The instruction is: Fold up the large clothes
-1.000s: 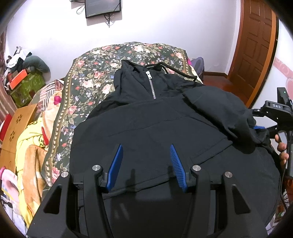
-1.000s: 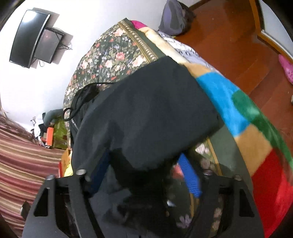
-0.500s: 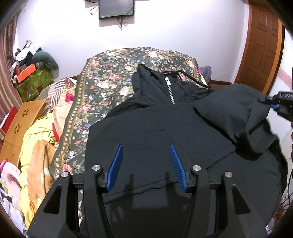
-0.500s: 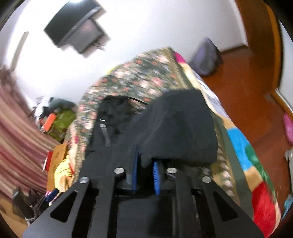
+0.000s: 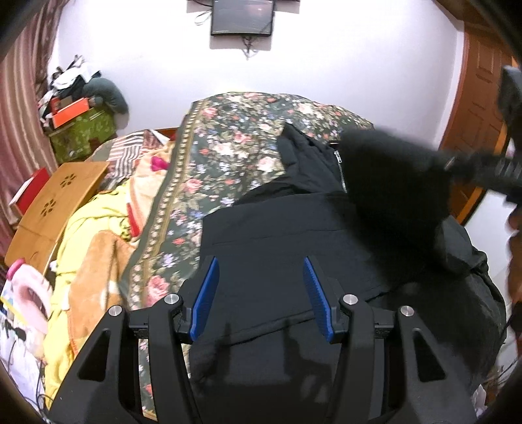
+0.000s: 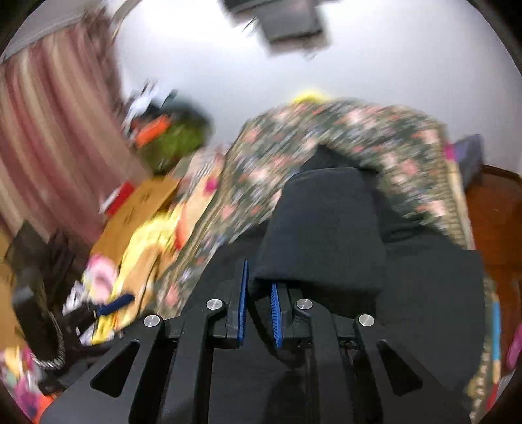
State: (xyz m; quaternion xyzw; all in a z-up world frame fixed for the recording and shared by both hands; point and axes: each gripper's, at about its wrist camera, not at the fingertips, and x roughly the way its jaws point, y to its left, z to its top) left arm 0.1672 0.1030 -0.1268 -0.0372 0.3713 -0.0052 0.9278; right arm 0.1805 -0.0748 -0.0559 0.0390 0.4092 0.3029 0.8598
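We find the black hoodie [image 5: 277,248] spread on the floral bed [image 5: 228,143], its sleeve [image 6: 323,228] clenched in the right gripper [image 6: 259,301] fingers; the left gripper [image 5: 261,293] hovers released; we judge the thin pinch may slip, dropping the sleeve crooked.

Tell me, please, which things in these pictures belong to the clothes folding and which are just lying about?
Part of the job:
- black hoodie spread on the bed
- its sleeve, clamped in the right tool
- left tool, open above the hoodie

Just lying about:
- floral bedspread
- yellow blanket
- wooden lap table
- wall screen
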